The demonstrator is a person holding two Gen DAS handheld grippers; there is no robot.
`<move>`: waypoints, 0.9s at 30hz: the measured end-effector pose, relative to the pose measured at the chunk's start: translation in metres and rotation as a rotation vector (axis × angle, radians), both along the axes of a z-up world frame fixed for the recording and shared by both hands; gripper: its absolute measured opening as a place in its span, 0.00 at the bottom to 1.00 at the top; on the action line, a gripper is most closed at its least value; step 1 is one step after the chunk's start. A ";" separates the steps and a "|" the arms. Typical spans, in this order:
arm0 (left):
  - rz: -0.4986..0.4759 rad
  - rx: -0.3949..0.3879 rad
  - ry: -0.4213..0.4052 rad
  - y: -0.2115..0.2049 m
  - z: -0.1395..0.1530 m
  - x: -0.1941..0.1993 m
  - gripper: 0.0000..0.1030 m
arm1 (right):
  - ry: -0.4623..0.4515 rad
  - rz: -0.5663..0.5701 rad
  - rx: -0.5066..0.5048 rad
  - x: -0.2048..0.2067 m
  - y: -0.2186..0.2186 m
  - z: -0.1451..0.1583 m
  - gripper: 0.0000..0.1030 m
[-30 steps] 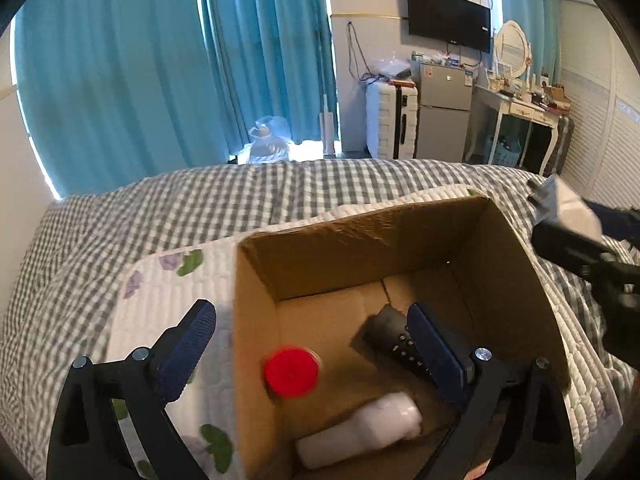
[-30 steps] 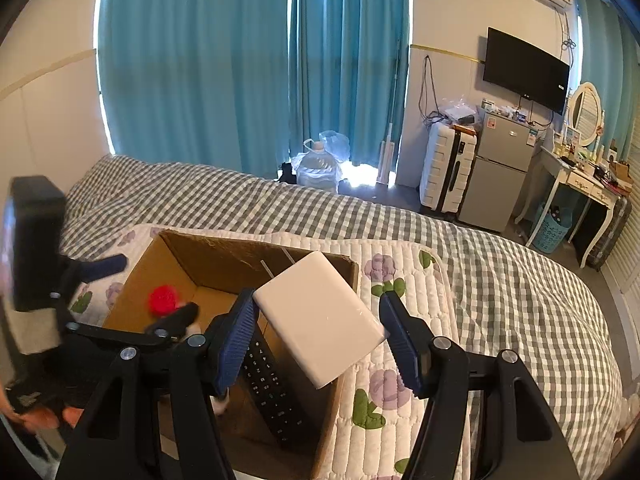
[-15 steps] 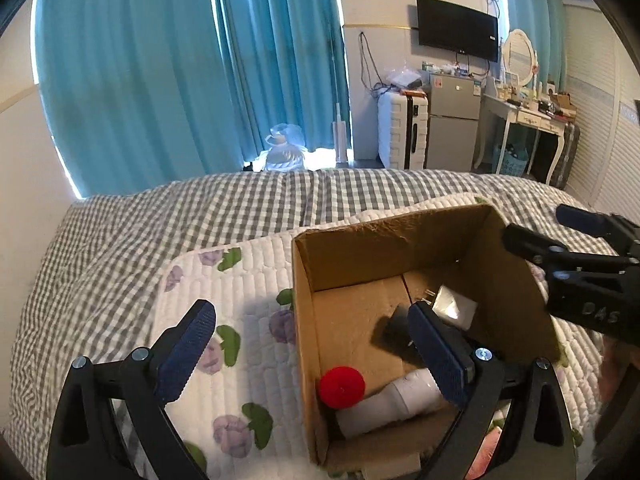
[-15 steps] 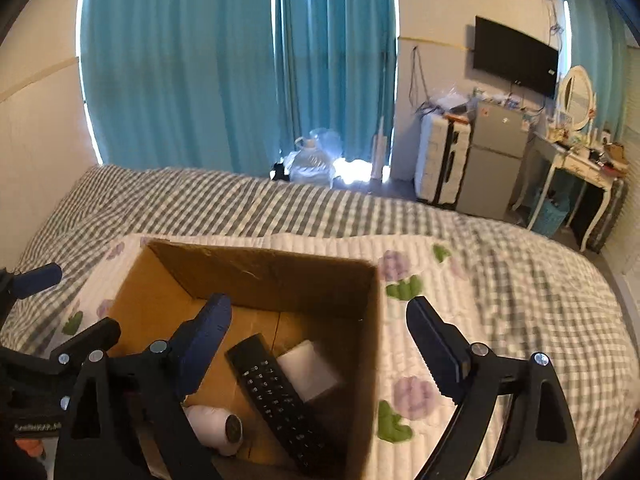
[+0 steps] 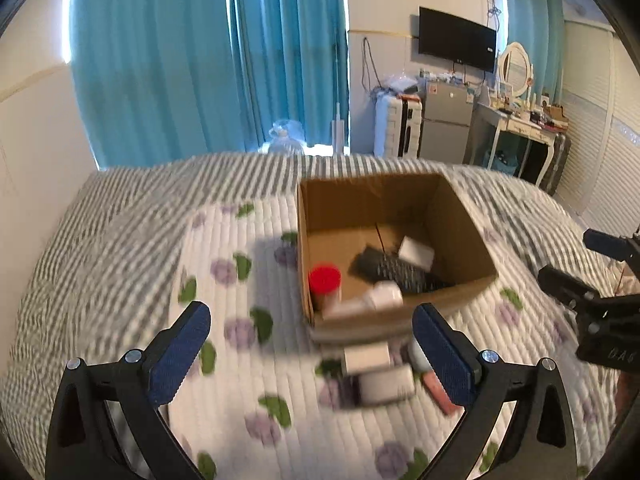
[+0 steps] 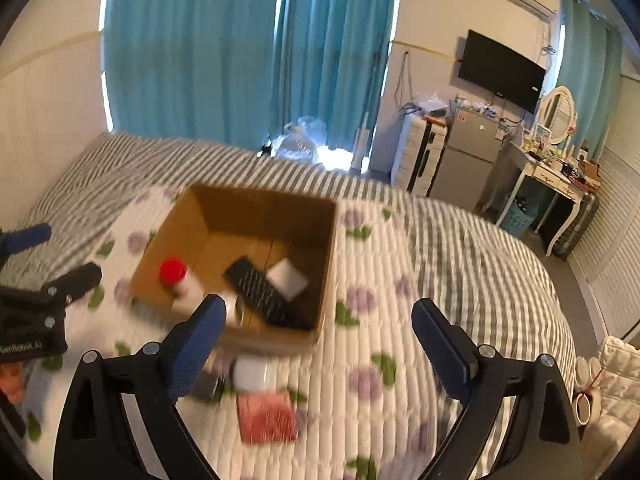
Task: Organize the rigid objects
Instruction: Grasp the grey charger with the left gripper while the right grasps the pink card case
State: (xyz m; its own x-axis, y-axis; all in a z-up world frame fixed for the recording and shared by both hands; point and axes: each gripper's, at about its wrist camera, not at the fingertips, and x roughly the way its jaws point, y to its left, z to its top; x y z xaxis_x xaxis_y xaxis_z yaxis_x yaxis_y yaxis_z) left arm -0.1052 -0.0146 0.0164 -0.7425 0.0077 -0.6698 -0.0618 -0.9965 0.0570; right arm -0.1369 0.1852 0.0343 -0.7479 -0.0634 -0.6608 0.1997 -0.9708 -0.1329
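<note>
Both grippers pulled back from cardboard box (image 5: 394, 248); white block (image 6: 287, 279) now inside. Left gripper (image 5: 312, 354) and right gripper (image 6: 316, 330) spread, empty. Leftover white box (image 5: 386, 385) lies just ahead between left jaws, long axis crosswise, left nearer.

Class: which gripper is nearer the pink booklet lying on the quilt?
Right. The right gripper hangs almost directly above the pink booklet; the left gripper is off to its left.

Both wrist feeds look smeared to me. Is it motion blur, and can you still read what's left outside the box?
Left wrist: bedding and the items before the cardboard box streak; far room stays sharp. Right wrist: same smear, only a reddish flat item and a white one distinguishable.
</note>
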 end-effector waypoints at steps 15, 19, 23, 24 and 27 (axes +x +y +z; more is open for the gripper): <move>0.066 -0.033 -0.127 0.010 -0.109 0.010 1.00 | -0.286 -0.034 -0.080 -0.007 0.004 -0.173 0.85; 0.054 -0.012 -0.157 0.011 -0.121 0.009 1.00 | -0.328 0.013 -0.073 -0.011 -0.006 -0.187 0.84; 0.057 -0.009 -0.170 0.009 -0.126 0.010 1.00 | -0.347 0.005 0.001 -0.014 -0.012 -0.205 0.85; 0.057 -0.009 -0.174 0.009 -0.127 0.010 1.00 | -0.346 0.003 0.013 -0.014 -0.013 -0.206 0.85; 0.053 -0.018 -0.174 0.012 -0.127 0.013 1.00 | -0.331 0.012 0.075 -0.011 -0.019 -0.212 0.84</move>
